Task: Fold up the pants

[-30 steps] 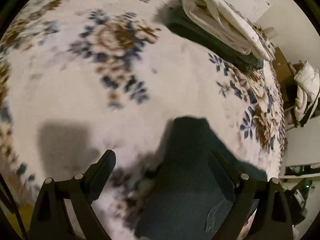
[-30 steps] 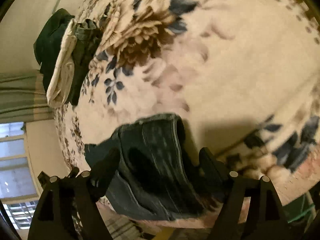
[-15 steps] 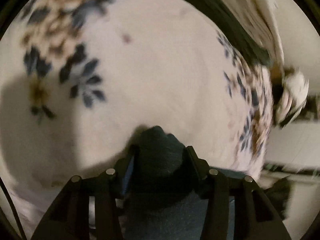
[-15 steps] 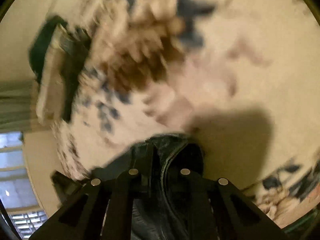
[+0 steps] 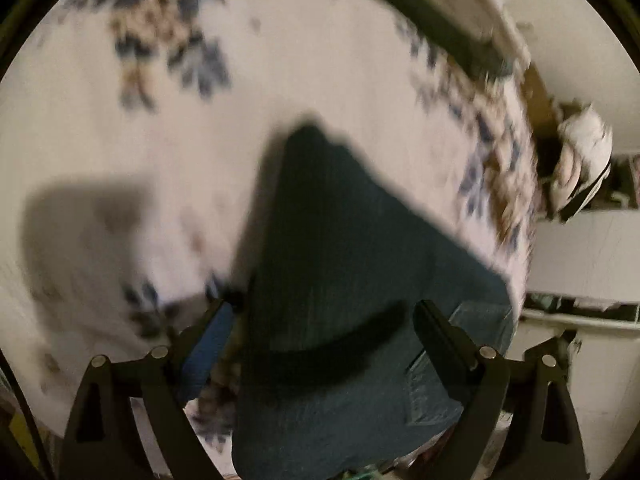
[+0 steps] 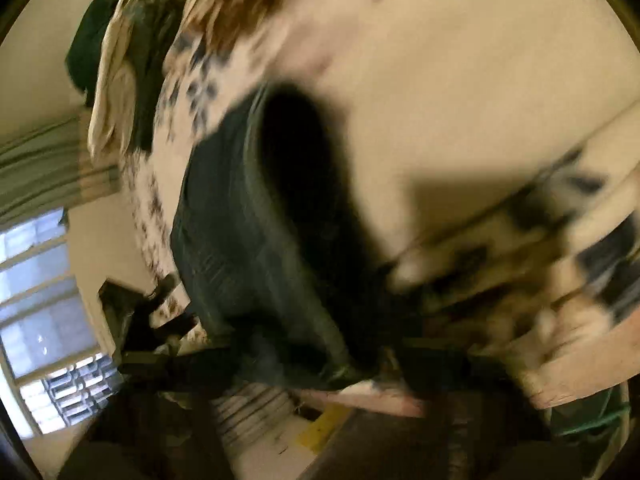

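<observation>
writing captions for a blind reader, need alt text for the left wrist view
Dark blue pants lie on a cream bedspread with blue and brown flowers, seen between the spread fingers of the open left tool. A stack of folded clothes sits at the far edge; the picture is motion-blurred.

A home bedroom. A floral bedspread [image 5: 320, 60] covers a bed and fills most of both views. Folded clothes [image 6: 116, 80] are stacked at its edge, at 10 o'clock in the right wrist view. A window [image 6: 44, 300] sits at 8 o'clock, with a striped curtain [image 6: 44, 168] above it, against plain pale walls [image 5: 580, 40].
</observation>
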The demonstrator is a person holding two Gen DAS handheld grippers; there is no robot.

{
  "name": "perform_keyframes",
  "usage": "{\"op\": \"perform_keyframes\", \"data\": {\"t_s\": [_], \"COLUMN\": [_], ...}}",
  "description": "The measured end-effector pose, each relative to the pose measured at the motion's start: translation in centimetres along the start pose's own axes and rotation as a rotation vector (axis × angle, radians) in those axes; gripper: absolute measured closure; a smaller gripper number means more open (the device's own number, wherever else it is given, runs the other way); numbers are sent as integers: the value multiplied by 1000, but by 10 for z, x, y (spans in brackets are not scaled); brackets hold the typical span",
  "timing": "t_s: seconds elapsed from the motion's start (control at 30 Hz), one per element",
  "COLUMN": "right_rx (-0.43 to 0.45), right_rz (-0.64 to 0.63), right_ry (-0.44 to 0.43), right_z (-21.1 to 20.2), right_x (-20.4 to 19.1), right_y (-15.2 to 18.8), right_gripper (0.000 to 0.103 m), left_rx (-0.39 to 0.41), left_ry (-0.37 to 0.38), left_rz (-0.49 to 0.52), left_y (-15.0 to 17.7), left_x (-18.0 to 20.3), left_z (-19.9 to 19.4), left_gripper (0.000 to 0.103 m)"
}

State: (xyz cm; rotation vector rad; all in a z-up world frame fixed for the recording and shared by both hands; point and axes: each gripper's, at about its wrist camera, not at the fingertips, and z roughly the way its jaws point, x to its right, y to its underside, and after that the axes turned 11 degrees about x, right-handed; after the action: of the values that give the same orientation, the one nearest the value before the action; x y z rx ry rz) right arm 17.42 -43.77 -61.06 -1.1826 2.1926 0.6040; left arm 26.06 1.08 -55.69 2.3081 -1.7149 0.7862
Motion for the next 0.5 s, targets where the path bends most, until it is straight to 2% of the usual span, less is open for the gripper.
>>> {"op": "perform_keyframes", "data": {"t_s": [0.07,0.13,0.2,0.23,0.3,0.33,0.37,0.43,0.5], "right_rx": [67,174,122,73,59,42,44,81,59], "right_rz": [-140,-174,-135,-106,-87,-75,-61,-27,40], "right_ry": [87,174,190,169,122,81,66,38,5], "right_z": [-10,-30,-24,-16,-17,-19,-21,-33,-31], "right_x": [-25,-31,-21,-16,-17,-18,-16,-10,3], "right_y": [9,2,-11,-15,-18,-18,-17,-11,-5], "right_gripper": [90,90,90,90,86,73,48,22,22], "left_rx": [-11,-20,-27,-22,-16,-20,-23,-35,-43], "left_ry": [-36,-51,-38,-48,-51,-47,-44,-32,-28], "left_rz": [34,40,38,40,37,33,29,31,38], "left_y": [13,19,21,21,19,20,21,27,33], "left_x": [-2,-5,-7,-6,-7,-7,-6,-4,-3], "left_z": [6,8,6,4,0,-3,-3,-3,0], "left_gripper": [11,10,9,9,9,9,10,10,10]}}
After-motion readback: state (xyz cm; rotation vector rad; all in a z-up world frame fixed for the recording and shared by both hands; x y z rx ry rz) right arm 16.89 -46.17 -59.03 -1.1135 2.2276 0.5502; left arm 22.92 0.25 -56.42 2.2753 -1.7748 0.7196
